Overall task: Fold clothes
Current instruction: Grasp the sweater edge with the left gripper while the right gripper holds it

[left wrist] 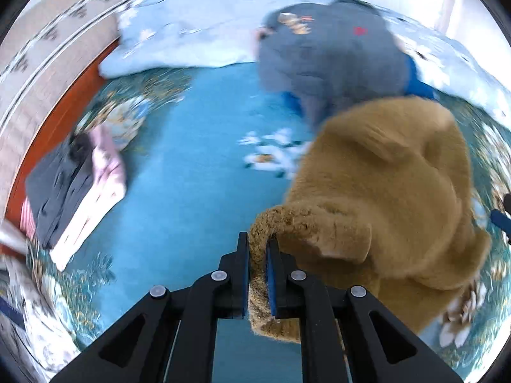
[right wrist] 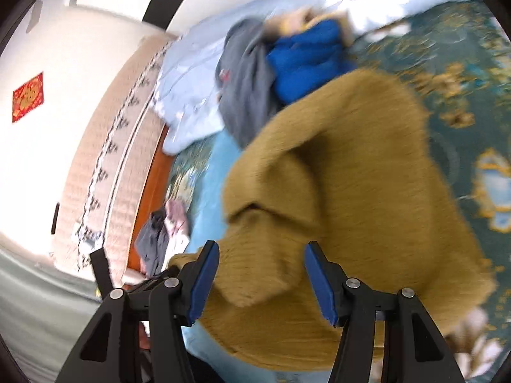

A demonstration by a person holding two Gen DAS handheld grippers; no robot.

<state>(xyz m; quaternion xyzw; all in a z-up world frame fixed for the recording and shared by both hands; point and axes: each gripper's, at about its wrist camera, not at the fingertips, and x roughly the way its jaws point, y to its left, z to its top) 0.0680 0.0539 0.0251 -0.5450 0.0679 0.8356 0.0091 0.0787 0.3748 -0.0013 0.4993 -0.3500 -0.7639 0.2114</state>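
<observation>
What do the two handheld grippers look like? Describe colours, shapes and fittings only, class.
Both the left gripper and the right gripper are matte black, with angular linkage arms that have triangular cut-outs and round silver pivot pins. Each finger carries a flat blue pad. No cables, markings or sleeves show.

Mustard-tan sweater [left wrist: 383, 191], grey top [left wrist: 332, 57], teal floral bedspread [left wrist: 198, 146], pale-blue flowered quilt [left wrist: 191, 28].

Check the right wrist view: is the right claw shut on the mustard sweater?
No, the right claw stands wide open, its blue pads apart with the mustard sweater lying between and beyond them.
</observation>
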